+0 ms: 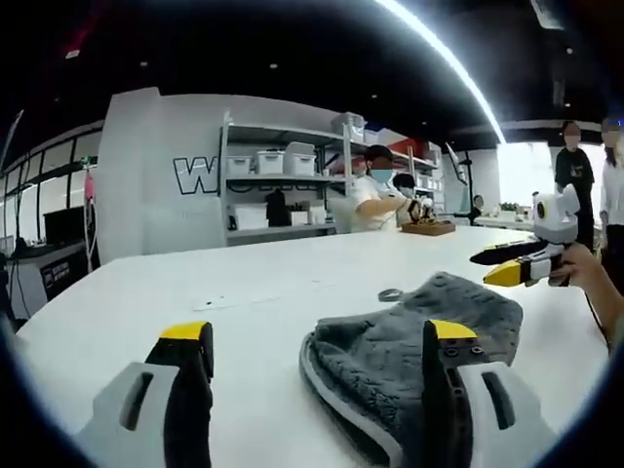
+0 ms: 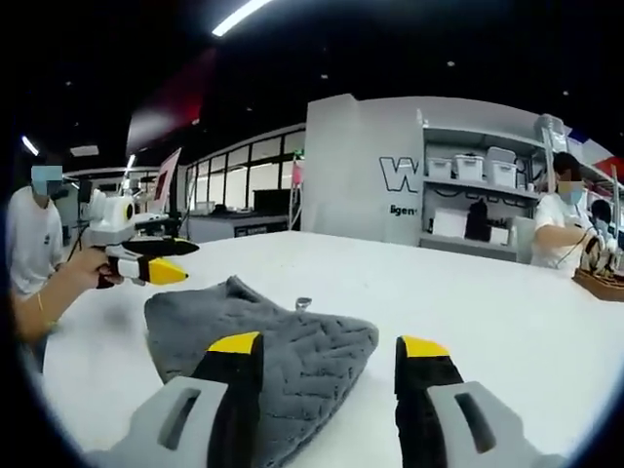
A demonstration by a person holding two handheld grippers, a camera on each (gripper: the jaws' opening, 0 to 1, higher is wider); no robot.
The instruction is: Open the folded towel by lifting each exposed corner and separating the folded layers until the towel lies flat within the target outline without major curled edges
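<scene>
A grey folded towel [image 1: 429, 327] with a chevron-quilted pile and a pale edge trim lies on the white table [image 1: 195, 292]; a small hanging loop [image 1: 390, 293] sticks out at its far side. My left gripper [image 1: 318, 331] hovers open just short of the towel's near edge, its right jaw overlapping the cloth. The right gripper [image 1: 509, 263], held in a hand, hangs above the towel's far right end. In the right gripper view the towel [image 2: 283, 336] lies ahead and left of my open right gripper [image 2: 327, 343]. The left gripper [image 2: 156, 261] floats beyond the towel's far left corner.
The table [image 2: 487, 302] stretches wide and white around the towel. At its far end a person [image 1: 375, 200] works over a wooden tray [image 1: 427, 228]. Shelves with bins [image 1: 283, 171] stand behind. More people [image 1: 577, 175] stand at the right.
</scene>
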